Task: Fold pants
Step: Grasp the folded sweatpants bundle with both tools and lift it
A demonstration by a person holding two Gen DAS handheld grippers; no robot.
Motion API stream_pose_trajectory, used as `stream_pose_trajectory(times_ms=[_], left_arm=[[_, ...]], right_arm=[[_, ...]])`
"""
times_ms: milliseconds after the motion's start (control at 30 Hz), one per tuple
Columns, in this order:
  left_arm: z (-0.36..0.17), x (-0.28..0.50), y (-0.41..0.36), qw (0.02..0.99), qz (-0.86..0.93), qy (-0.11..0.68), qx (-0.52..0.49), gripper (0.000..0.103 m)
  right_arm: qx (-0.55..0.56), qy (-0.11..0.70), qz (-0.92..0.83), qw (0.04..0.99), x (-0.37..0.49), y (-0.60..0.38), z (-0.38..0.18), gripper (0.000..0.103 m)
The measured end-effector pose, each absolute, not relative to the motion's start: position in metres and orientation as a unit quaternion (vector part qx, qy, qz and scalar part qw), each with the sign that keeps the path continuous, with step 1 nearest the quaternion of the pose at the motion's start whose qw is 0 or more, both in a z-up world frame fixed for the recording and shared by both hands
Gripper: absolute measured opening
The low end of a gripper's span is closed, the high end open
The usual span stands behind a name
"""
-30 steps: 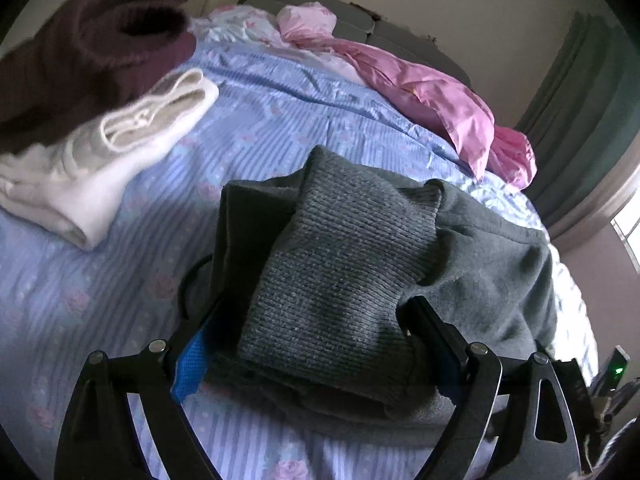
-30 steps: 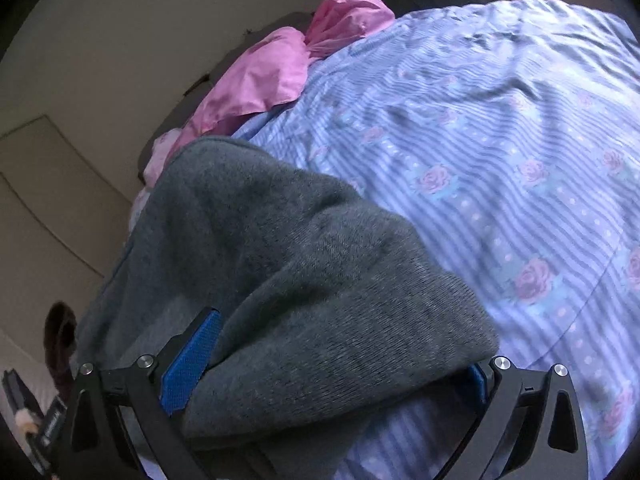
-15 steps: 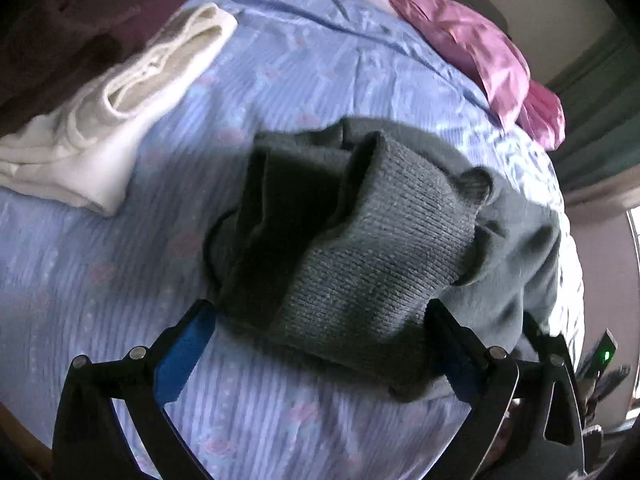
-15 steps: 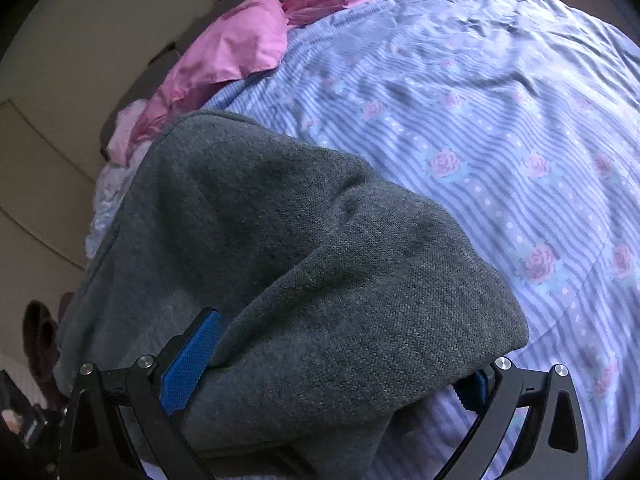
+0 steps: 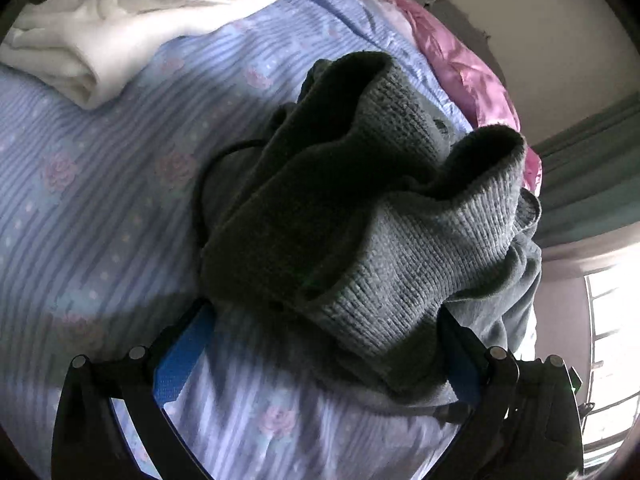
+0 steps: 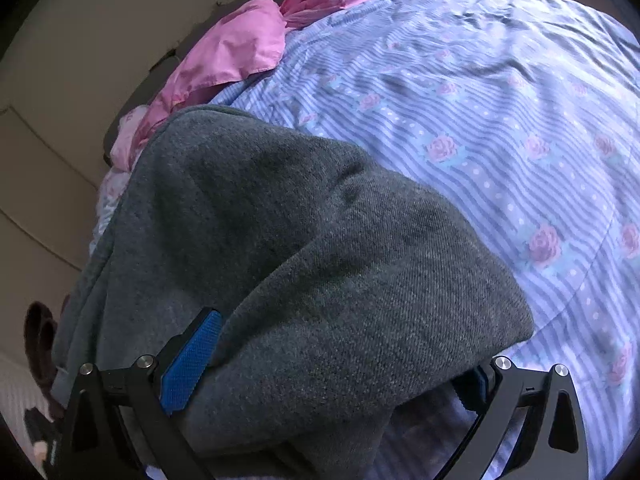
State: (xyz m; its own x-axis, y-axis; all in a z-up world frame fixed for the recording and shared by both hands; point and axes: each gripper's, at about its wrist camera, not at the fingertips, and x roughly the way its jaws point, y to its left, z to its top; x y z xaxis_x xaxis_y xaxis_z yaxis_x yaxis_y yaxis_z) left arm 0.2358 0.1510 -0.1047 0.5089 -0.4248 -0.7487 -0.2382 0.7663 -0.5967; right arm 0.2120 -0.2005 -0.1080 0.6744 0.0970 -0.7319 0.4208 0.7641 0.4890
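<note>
The grey pants (image 5: 360, 216) lie bunched on the striped blue floral bedspread (image 5: 100, 200), ribbed cuffs on top. My left gripper (image 5: 320, 364) is open at its widest. The cuff end sits between its fingers, against the right finger, and the left blue pad (image 5: 180, 360) stands clear of the cloth. In the right wrist view a thick fold of the pants (image 6: 320, 260) fills the space between the fingers and drapes over them. My right gripper (image 6: 332, 380) has its jaws spread wide too. Its left blue pad (image 6: 192, 360) shows beside the cloth; its right pad is mostly hidden.
A folded cream garment (image 5: 120, 28) lies at the far left of the bed. Crumpled pink cloth (image 5: 460, 64) is heaped along the headboard side, also pink cloth (image 6: 248, 48). A teal curtain (image 5: 592, 168) and a window (image 5: 612, 340) are at the right.
My left gripper has opened off the pants, tipped down and rolled; its left pad now stands free of the cloth. The cuffs have slumped open. The right gripper's view has hardly changed.
</note>
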Motion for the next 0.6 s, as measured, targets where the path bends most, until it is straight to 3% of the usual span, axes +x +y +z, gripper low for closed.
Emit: stream_pose_trajectory(times_ms=[600], left_arm=[[-0.104,0.250,0.142,0.809,-0.061,0.455,-0.368,0.103]], right_arm=[[0.354,0.385,-0.090,0.848,0.222,-0.205,-0.115,0.103]])
